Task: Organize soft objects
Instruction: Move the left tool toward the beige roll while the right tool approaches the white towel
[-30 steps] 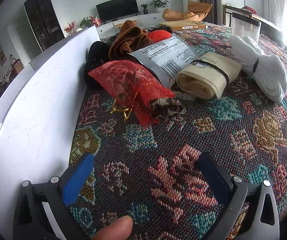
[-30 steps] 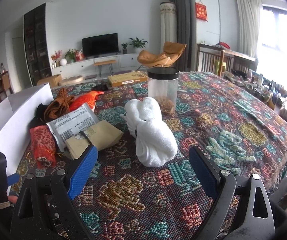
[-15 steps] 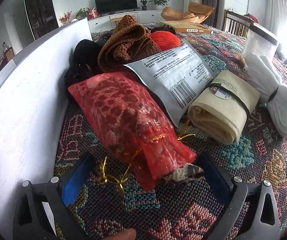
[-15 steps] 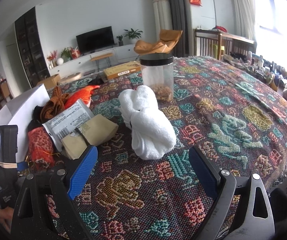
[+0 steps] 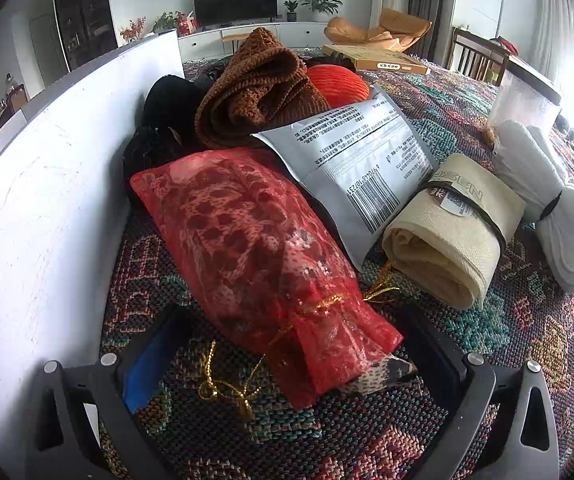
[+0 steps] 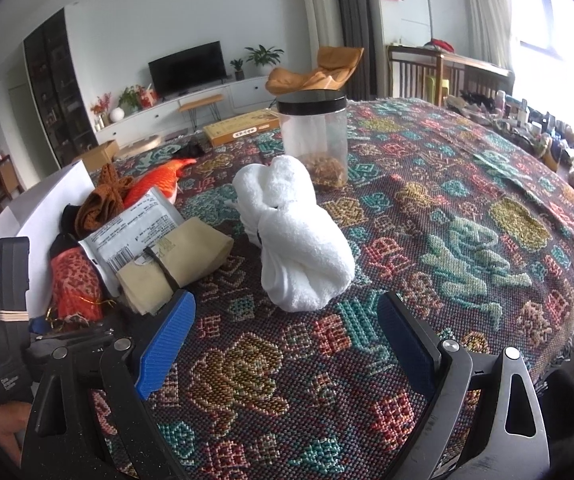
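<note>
Left gripper closes in on the red pouch

The left gripper [image 5: 287, 360], spread wide, has slid forward to straddle the red mesh pouch [image 5: 259, 256] lying near-left on the bench [image 5: 427, 420]; the right gripper [image 6: 283, 340] waits spread, empty.

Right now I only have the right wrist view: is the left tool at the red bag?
Observer: Yes. The left tool is open, with its fingers either side of the red bag's tied end.
Operator: Anything loose between them?
Observer: A gold cord lies on the cloth under the bag's mouth.
Operator: Is the bag shut tight?
Observer: Not fully. A patterned fabric tip pokes out of its mouth.
</note>
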Motion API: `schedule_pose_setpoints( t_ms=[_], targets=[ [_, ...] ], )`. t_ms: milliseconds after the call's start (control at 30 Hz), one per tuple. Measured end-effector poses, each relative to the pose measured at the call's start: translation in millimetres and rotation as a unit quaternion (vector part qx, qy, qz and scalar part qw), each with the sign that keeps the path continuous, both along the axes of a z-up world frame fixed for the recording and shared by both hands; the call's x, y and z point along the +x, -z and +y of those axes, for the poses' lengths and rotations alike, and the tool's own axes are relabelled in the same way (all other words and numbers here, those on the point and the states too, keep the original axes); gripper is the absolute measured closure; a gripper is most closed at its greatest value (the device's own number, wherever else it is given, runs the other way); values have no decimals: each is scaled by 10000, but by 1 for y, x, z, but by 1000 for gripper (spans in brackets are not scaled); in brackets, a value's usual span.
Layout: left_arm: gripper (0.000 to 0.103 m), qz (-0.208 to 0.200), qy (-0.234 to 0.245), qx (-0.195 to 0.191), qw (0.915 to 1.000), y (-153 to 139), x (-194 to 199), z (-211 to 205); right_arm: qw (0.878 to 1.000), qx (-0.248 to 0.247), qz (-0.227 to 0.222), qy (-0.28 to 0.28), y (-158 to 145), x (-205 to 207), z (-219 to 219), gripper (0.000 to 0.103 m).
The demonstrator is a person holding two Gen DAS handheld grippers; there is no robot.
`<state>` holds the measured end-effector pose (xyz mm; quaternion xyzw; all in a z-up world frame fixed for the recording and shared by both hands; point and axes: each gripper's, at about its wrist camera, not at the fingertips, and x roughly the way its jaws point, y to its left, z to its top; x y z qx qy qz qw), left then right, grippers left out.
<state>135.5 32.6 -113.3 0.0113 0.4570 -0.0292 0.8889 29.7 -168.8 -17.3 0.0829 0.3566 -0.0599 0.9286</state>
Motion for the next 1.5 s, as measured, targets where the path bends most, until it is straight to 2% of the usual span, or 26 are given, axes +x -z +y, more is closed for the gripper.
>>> schedule_pose_setpoints(
  t_ms=[533, 1000, 1500],
  targets=[
    [0, 8, 0, -11, 10000, 0, 0, 0, 9986, 432, 200, 239, 9, 5, -16, 9],
    [0, 11, -1, -15, 10000, 0, 0, 0, 9981, 451, 291, 313, 12, 6, -18, 9],
    [0, 11, -1, -17, 10000, 0, 0, 0, 9986, 215, 388, 295, 14, 9, -10, 9]
  ],
)
